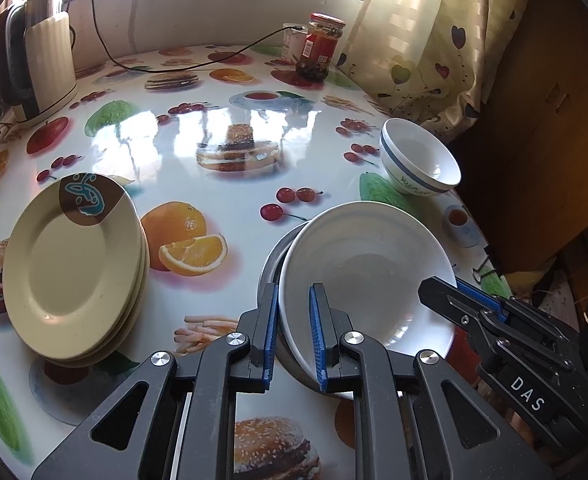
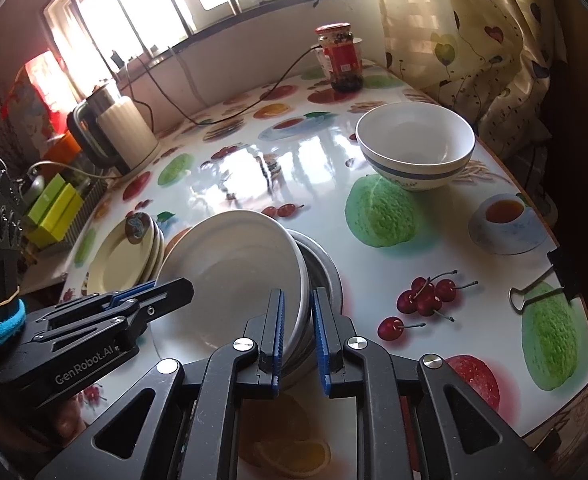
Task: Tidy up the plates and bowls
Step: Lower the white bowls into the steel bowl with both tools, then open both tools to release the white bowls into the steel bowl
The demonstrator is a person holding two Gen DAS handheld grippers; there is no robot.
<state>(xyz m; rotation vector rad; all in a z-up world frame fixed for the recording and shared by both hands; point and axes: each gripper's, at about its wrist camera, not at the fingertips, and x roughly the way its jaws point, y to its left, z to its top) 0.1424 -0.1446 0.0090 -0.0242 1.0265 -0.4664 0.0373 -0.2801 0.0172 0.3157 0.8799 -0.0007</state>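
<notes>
Lettering "DAS" on right gripper (image 1: 437, 292), "GenRobot.AI" on left gripper (image 2: 174, 286)

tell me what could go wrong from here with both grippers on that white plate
1. The left gripper and right gripper pinch opposite edges of the tilted white plate; uneven lifting could make it slip.
2. It leans on the metal bowl, which may get dragged.
3. The plate stack sits close on one side, so a swing could hit it.

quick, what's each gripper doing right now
left gripper: shut on the white plate rim
right gripper: shut on the same white plate's rim
</notes>
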